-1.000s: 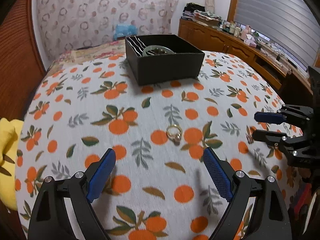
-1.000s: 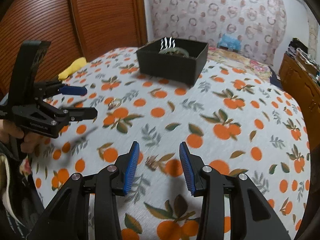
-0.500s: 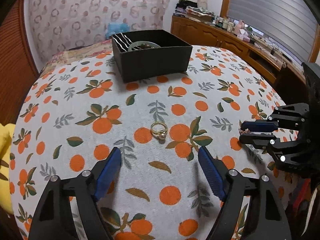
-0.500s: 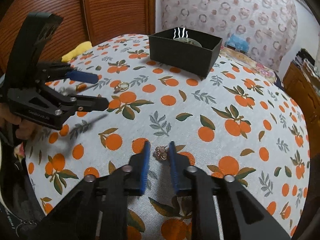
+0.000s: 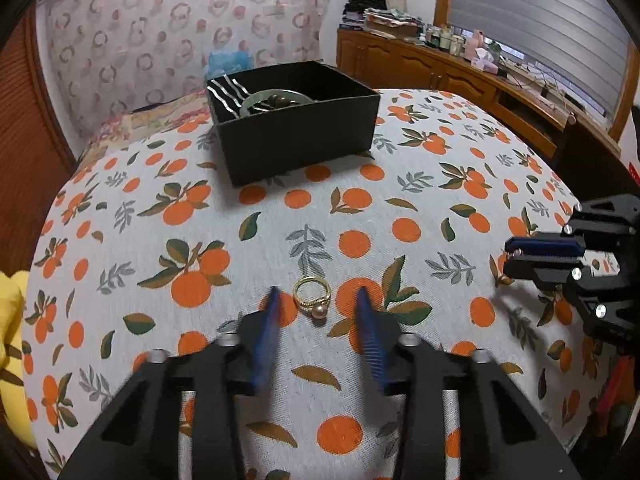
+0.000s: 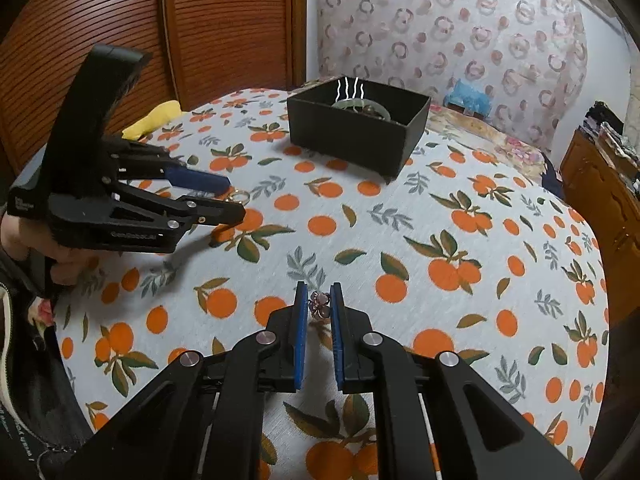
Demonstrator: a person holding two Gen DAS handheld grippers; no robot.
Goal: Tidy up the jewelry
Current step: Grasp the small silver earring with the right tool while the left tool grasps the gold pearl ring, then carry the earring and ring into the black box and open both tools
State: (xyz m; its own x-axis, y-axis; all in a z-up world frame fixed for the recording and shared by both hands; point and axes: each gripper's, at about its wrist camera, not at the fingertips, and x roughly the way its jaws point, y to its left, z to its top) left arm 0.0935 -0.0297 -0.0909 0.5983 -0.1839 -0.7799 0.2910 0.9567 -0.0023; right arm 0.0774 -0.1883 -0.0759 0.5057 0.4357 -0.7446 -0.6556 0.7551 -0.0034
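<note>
A gold ring with a pearl (image 5: 313, 298) lies on the orange-print cloth between the tips of my left gripper (image 5: 316, 300). The jaws are partly closed around it with gaps on both sides. In the right wrist view the ring (image 6: 240, 197) shows just past the left gripper (image 6: 230, 196). My right gripper (image 6: 319, 300) is shut on a small pink flower-shaped piece (image 6: 319, 306) at table level. The black jewelry box (image 5: 294, 120) stands at the far side, holding a green bangle (image 5: 276, 98) and wavy silver pins (image 5: 226, 94). The box also shows in the right wrist view (image 6: 356, 130).
The round table's cloth (image 5: 440, 184) drops off at the edges. A yellow cloth (image 5: 10, 336) lies at the left edge. A wooden sideboard (image 5: 460, 76) with clutter stands at the far right. A louvred wooden door (image 6: 120, 20) is behind the table.
My left gripper moved forward to the gold ring and narrowed its jaws around it. My right gripper closed on the pink flower piece.
</note>
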